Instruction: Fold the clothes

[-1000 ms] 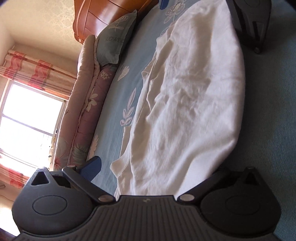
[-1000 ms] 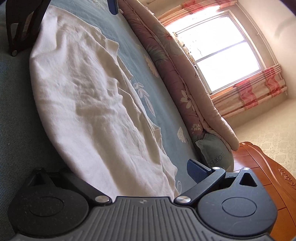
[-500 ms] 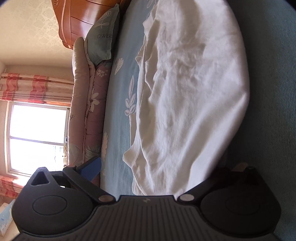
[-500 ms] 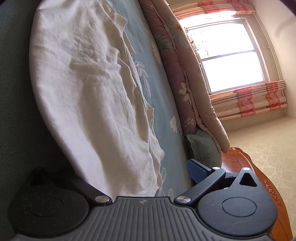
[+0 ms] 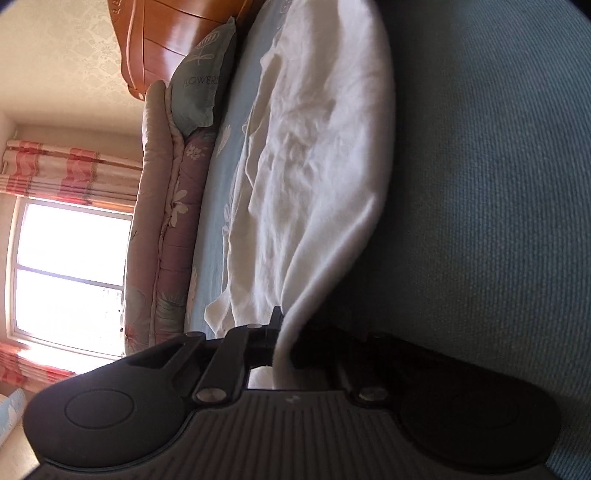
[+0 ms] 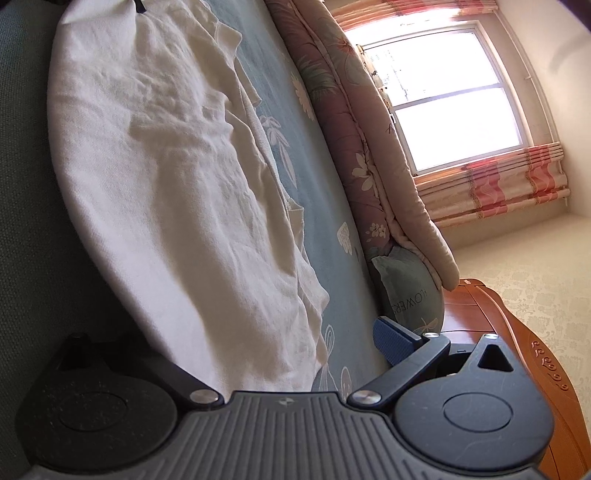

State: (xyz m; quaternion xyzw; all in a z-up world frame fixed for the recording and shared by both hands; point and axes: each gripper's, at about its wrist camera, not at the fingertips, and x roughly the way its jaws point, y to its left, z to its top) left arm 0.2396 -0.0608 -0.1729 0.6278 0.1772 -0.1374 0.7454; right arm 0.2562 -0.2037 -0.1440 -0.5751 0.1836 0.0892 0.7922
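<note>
Our left gripper [image 5: 281,343] has its fingers pinched together on the near hem of the white garment [image 5: 314,177], the cloth rising between them at the bottom centre of the left wrist view. Our right gripper [image 6: 280,354] stands wide open: its blue-padded finger [image 6: 393,338] sits at lower right over the sheet, the other at lower left in shadow, and the garment's other near corner lies between them, not yet pressed.

We judge the step in hand to be taking both near corners before lifting. To do it well, we should close the right fingers on a full bite of hem, both layers if there are two, then raise both hands evenly so the fold line stays straight.

The garment lies spread along the bed, its outer edge draped over the dark teal bed edge [image 5: 498,184] at the right of the left view. Beyond it, the blue floral sheet [image 6: 332,206] offers open room. Farther off, the rolled quilt [image 6: 354,122], a pillow [image 5: 203,81] and the wooden headboard [image 5: 166,33] bound the space, well apart from the cloth.
</note>
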